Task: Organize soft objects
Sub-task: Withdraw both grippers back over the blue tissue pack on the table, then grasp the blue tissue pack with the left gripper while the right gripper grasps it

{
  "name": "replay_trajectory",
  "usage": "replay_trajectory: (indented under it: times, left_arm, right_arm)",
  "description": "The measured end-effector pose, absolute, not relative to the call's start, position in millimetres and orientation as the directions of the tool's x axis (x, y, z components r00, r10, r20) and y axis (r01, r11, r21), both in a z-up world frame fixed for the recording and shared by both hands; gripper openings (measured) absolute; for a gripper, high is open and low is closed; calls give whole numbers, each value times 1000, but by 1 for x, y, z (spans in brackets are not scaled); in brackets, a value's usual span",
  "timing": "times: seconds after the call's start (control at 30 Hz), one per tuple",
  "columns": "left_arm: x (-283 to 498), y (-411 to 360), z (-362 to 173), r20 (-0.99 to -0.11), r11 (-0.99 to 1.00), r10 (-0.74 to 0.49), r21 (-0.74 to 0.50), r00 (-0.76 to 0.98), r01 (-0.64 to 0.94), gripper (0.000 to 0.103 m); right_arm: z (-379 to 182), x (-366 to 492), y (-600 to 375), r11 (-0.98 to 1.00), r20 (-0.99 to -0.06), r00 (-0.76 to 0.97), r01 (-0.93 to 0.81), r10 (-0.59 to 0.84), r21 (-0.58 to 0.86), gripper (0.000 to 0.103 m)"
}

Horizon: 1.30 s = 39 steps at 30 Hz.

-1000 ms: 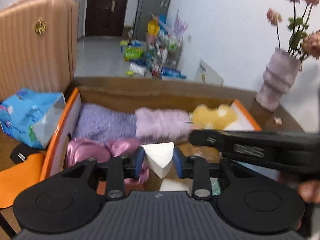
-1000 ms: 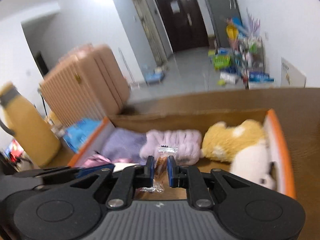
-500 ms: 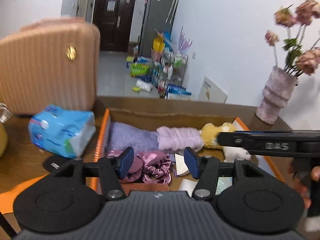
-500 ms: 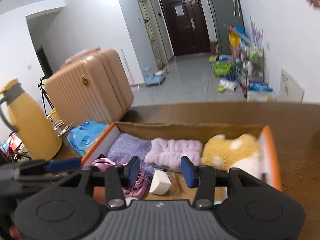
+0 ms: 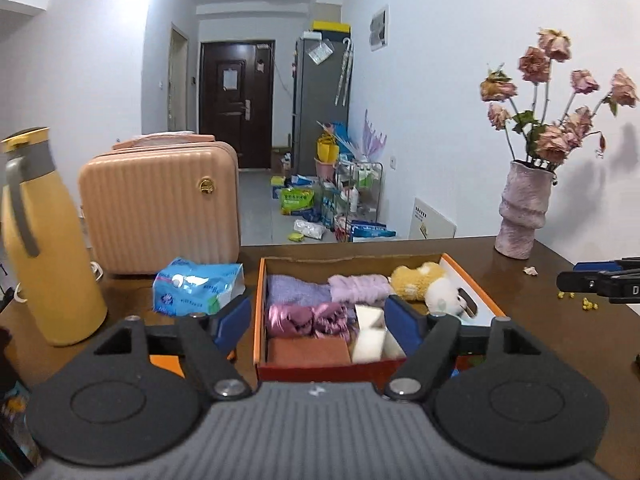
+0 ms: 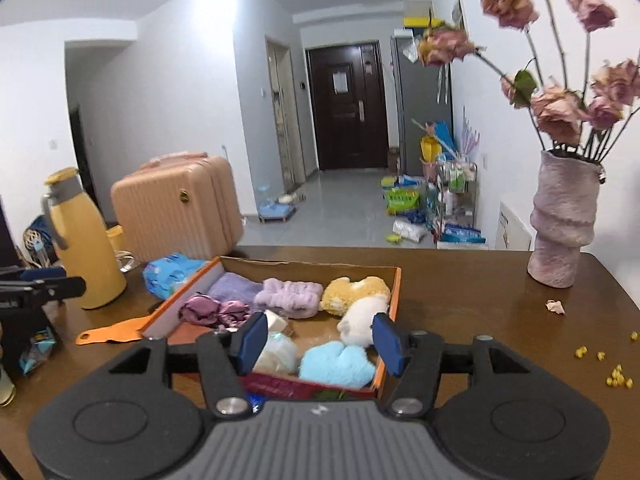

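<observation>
Both grippers, left [image 5: 318, 322] and right [image 6: 320, 342], are hanging with jaws wide and holding nothing; the box [image 6: 394, 304] of soft toys is sitting just past them.

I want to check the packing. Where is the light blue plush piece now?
In the right wrist view, the light blue plush piece lies in the near right corner of the orange box, just in front of the white plush toy.

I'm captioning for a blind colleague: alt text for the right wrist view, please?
The open right gripper hangs empty over an orange box of soft things on a brown table: plush toy, headband, scrunchie, blue pad. A vase stands at right.
</observation>
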<state>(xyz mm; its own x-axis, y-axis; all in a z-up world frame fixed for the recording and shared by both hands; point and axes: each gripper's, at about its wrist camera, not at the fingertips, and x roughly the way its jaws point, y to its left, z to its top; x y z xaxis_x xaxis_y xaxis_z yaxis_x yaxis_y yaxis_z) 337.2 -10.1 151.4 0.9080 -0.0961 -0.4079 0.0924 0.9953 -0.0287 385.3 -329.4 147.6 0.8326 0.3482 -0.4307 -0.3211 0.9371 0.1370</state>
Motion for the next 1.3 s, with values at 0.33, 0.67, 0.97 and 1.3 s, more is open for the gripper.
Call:
replay_trajectory:
  times: [0.33, 0.67, 0.97, 1.3]
  left_arm:
    - [183, -41, 70, -401, 990, -130, 2, 907, 142, 86]
    - [218, -42, 59, -445, 984, -176, -116, 878, 138, 85]
    - [390, -58, 24, -561, 944, -295, -296, 773, 145, 52]
    - [443, -63, -17, -573, 879, -425, -448, 701, 166, 22]
  right_arm:
    - [58, 224, -337, 912, -388, 825, -365, 411, 189, 71]
    - [40, 228, -351, 913, -396, 833, -286, 387, 292, 72]
    - [11, 371, -314, 889, -455, 780, -276, 429, 366, 52]
    - [-24, 438, -293, 851, -483, 729, -269, 486, 451, 19]
